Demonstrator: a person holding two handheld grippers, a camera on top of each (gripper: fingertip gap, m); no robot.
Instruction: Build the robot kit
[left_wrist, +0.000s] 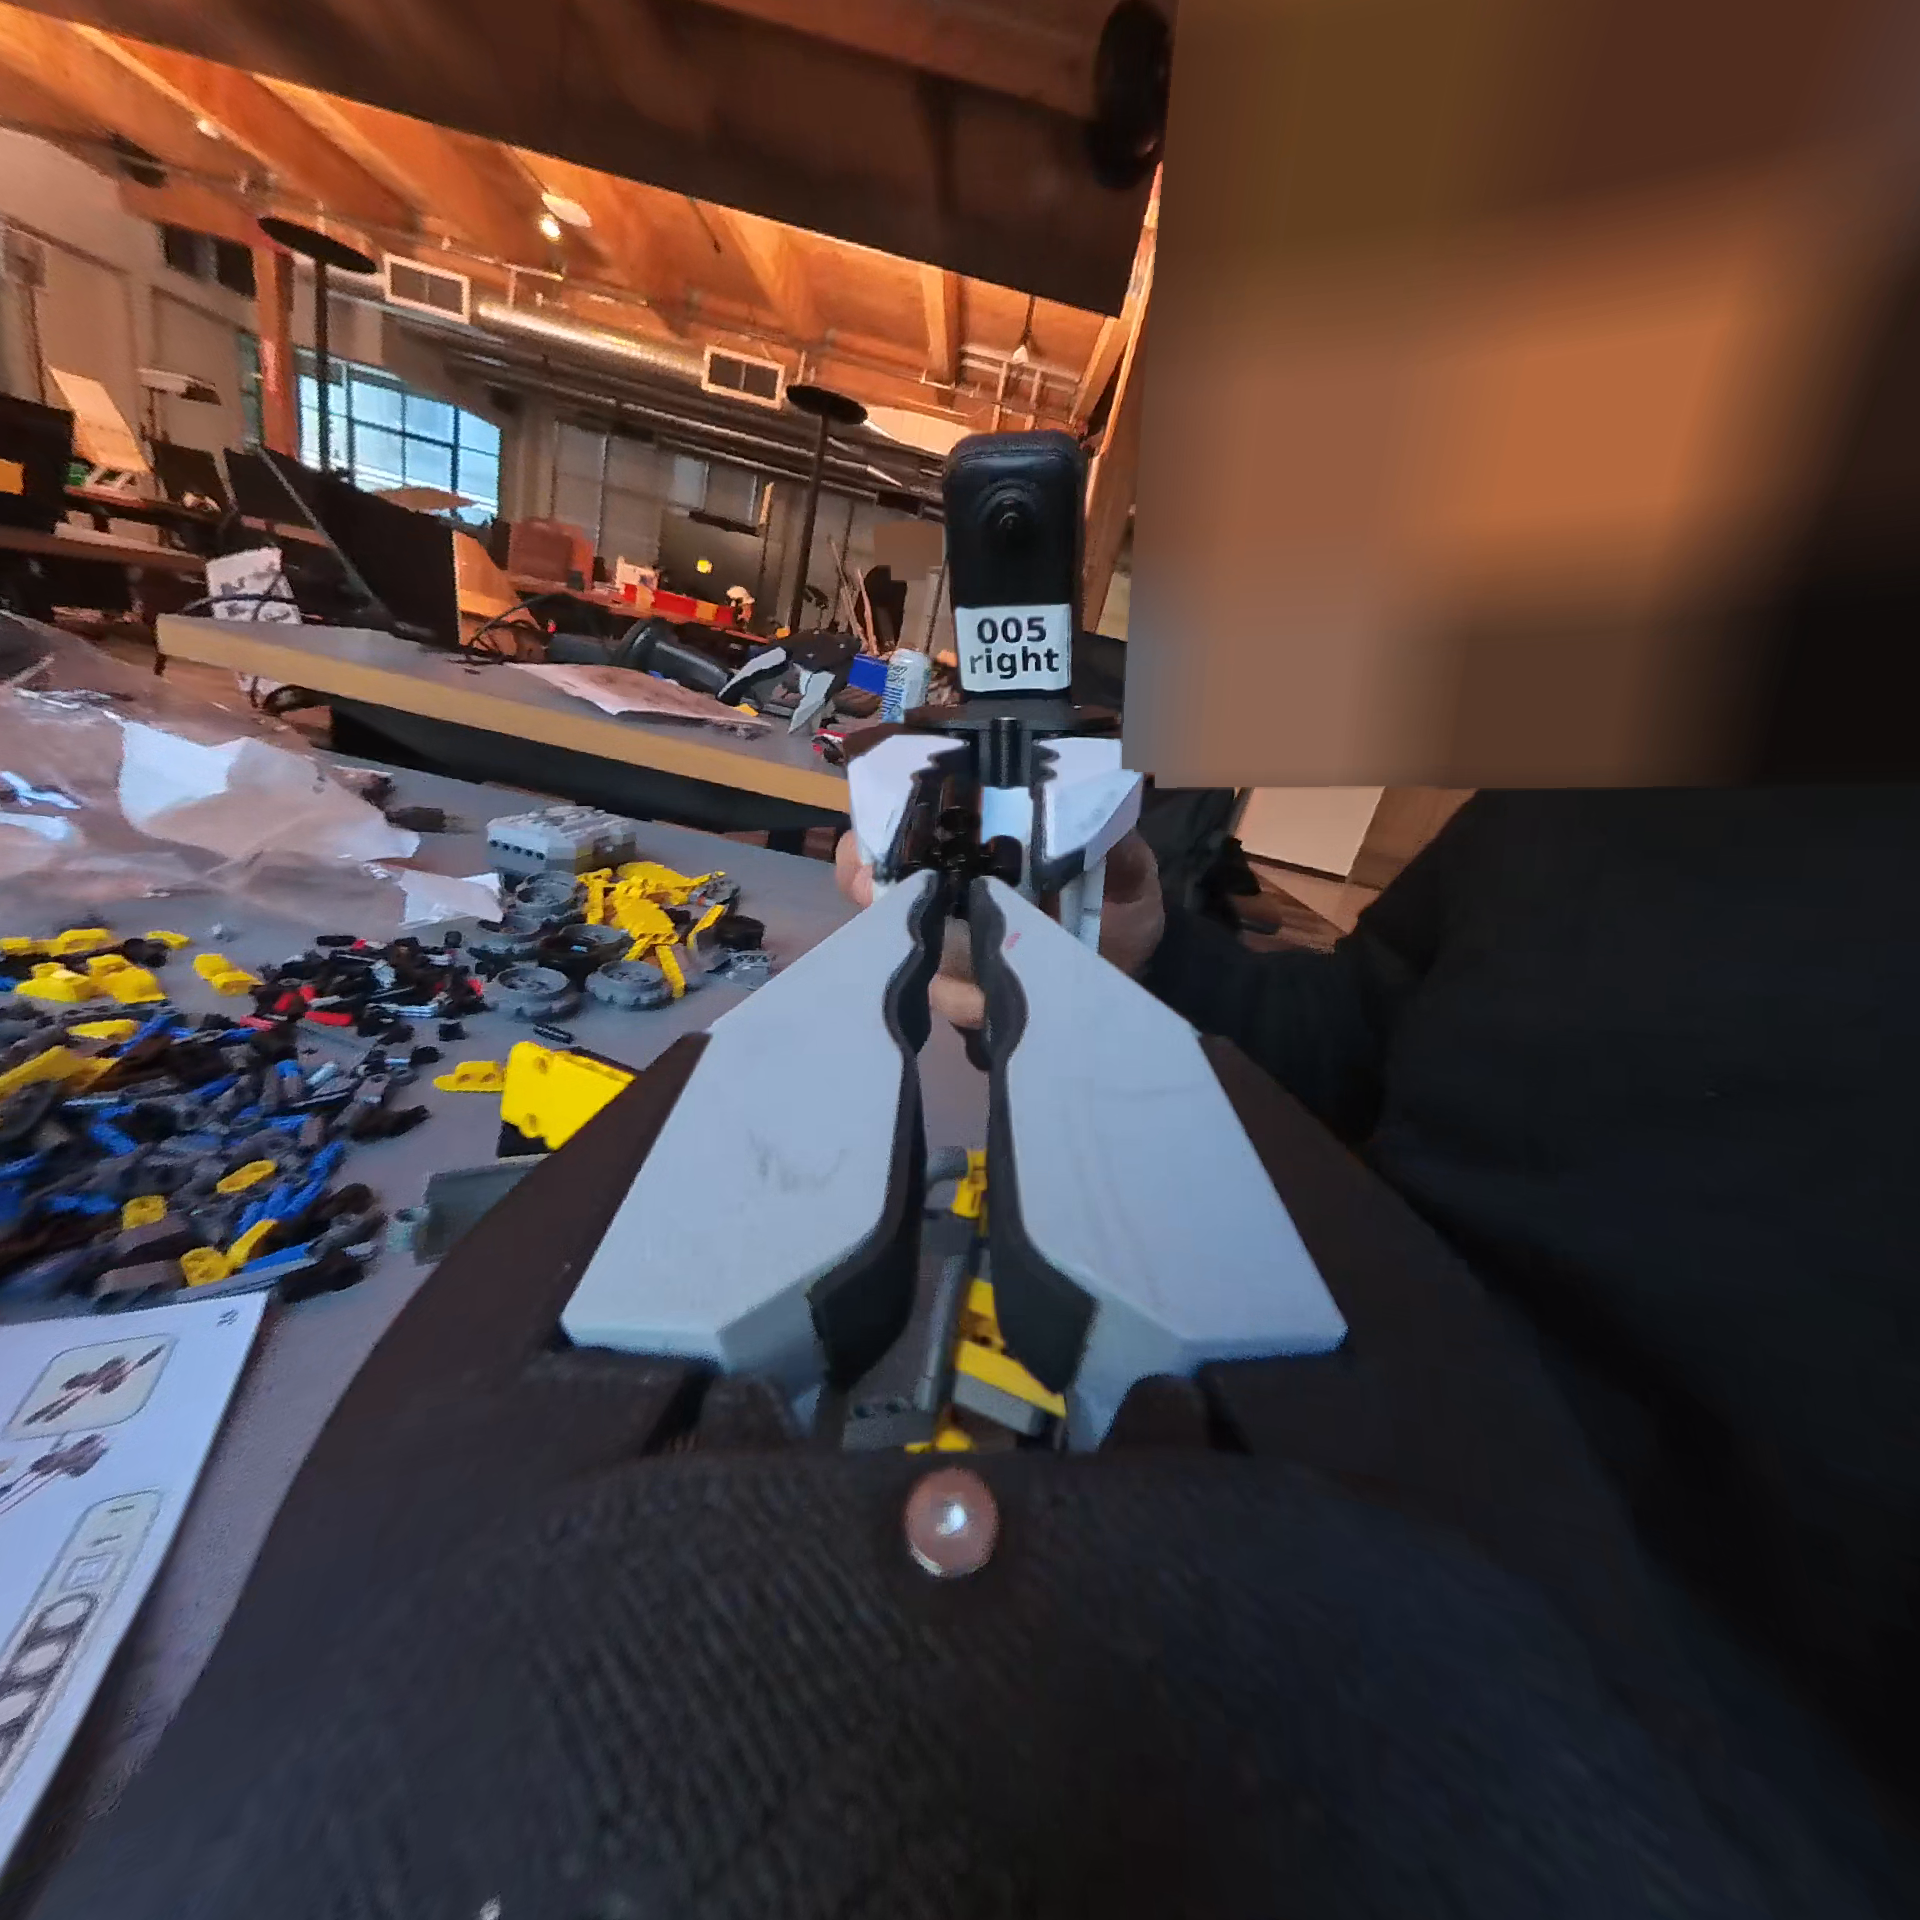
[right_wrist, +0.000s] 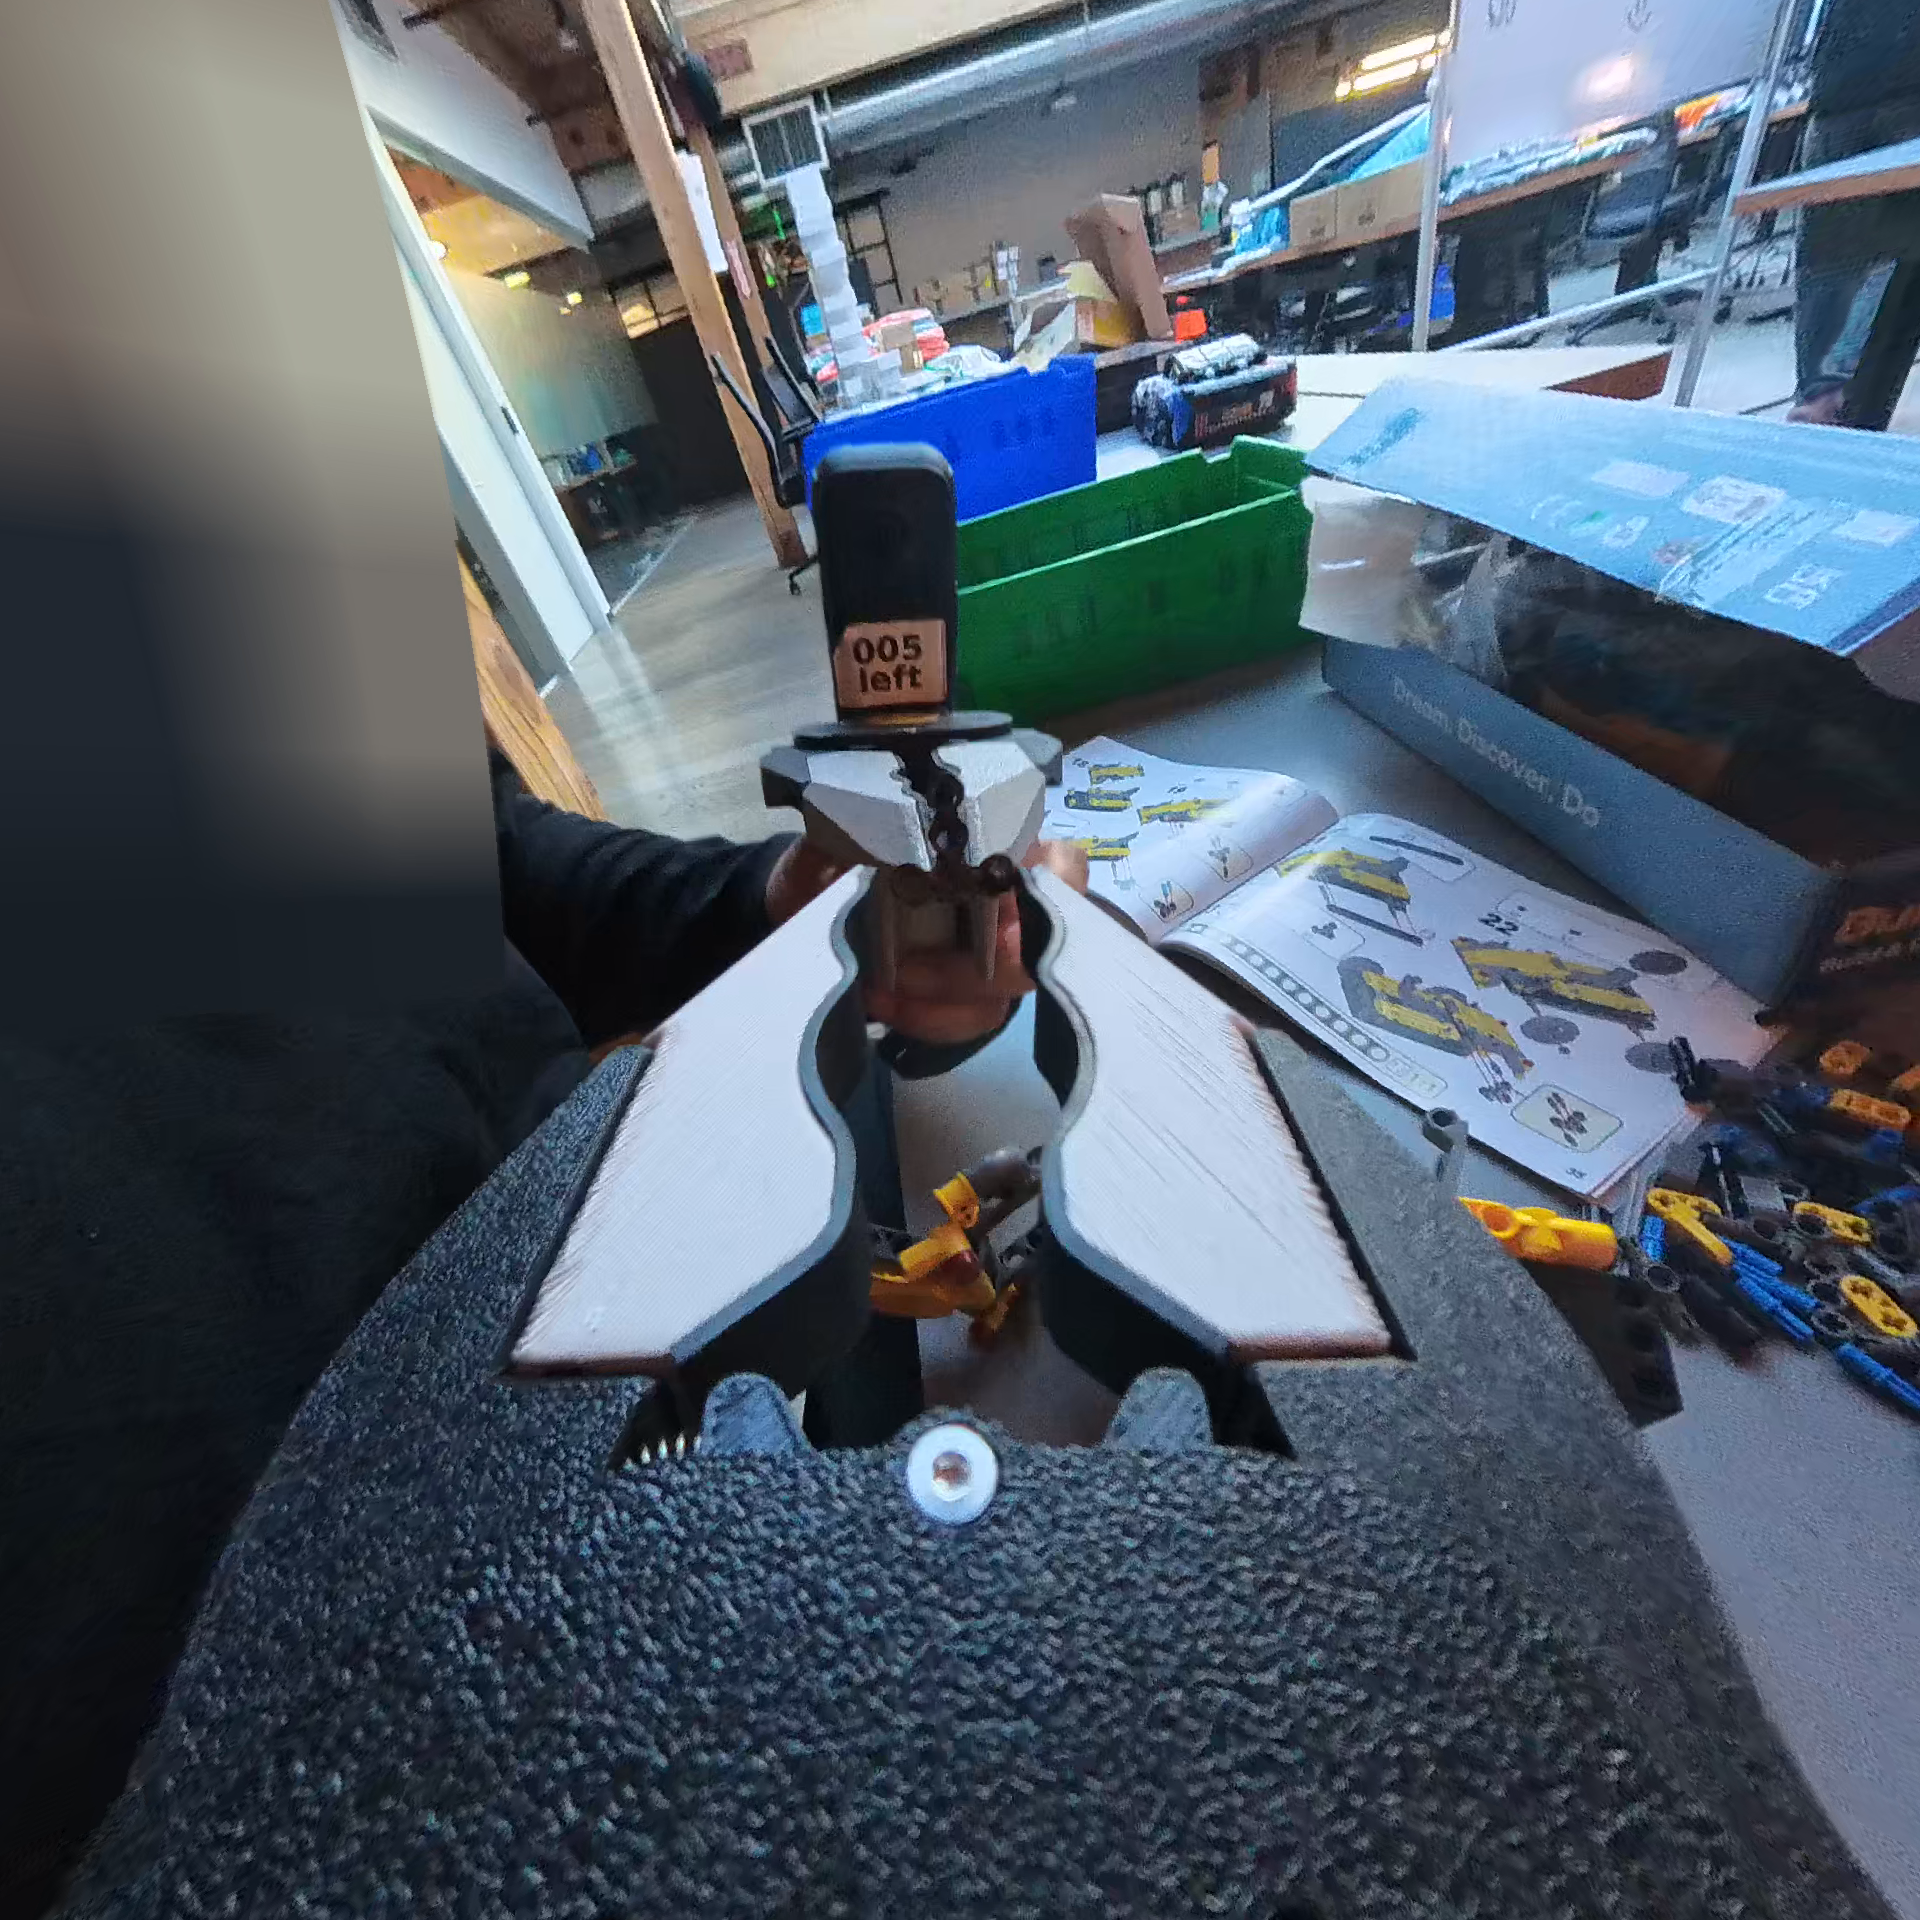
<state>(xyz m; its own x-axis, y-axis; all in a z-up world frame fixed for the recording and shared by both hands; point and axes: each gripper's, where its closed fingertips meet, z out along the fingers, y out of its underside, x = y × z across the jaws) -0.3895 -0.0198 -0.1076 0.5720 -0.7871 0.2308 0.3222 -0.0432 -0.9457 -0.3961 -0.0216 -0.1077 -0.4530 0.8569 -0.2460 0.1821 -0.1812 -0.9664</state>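
At the far left a printed sheet (left_wrist: 104, 1455) lay flat at the table (left_wrist: 727, 1018) edge. Beside it spread a loose pile of small blue, black and yellow parts (left_wrist: 156, 1122), seemingly tipped out so each could be seen and picked. Crumpled clear wrapping (left_wrist: 156, 790) sat behind the pile, with gray wheels (left_wrist: 582, 977) and a yellow panel (left_wrist: 556, 1091) nearer the middle.

In the middle both tools were lifted off the table and pointed tip to tip. The left gripper (left_wrist: 954, 899) had its jaws drawn nearly together, clamped on a small black part (left_wrist: 961, 836) that stuck out past its tips. That looked like a steadying hold, offering the free end to the other tool. The right gripper (right_wrist: 943, 883) faced it with its jaws a little apart, and the part's crosswise end sat between its tips. Whether it was pressing on the part or only surrounding it could not be told. A hand (right_wrist: 935, 987) held the left tool's handle from below.

Under the right gripper a half-built yellow and gray model (right_wrist: 935, 1262) rested on the table, close by. Further right an open booklet (right_wrist: 1403, 966) lay turned toward the person. Behind it were a green crate (right_wrist: 1122, 582) and an opened blue box (right_wrist: 1610, 540), and more loose parts lay at the right edge.
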